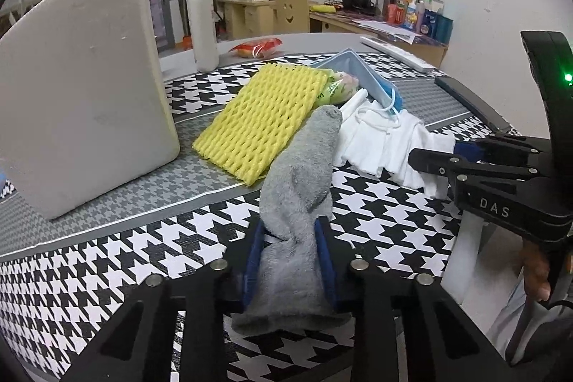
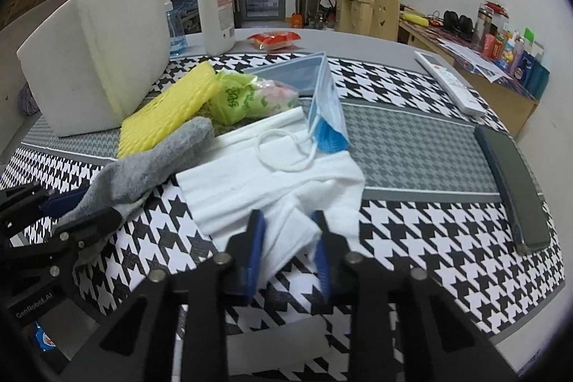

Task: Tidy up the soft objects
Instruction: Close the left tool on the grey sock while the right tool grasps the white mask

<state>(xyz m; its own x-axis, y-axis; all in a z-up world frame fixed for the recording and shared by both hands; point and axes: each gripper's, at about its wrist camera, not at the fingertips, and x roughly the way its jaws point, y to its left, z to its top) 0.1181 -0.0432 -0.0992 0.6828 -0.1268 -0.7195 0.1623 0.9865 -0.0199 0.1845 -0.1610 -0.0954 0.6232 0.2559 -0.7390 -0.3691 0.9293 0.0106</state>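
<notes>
The left gripper (image 1: 290, 231) clamps the grey sock (image 1: 304, 181); the right gripper (image 2: 288, 221) pinches the white cloth (image 2: 272, 188).

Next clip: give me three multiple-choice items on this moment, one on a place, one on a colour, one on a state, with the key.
1. Where does the toe end of the grey sock lie?
A. on the yellow foam mesh
B. on the remote
C. inside the foam box

2. What colour is the pump on the white bottle?
A. blue
B. red
C. green

3. What is the right gripper doing?
A. hanging open in the air
B. closed on the white cloth
C. gripping the phone

Key: A, the sock's tip overlaps the mesh; B, the pump is red; B, cloth sits pinched between its blue pads.
</notes>
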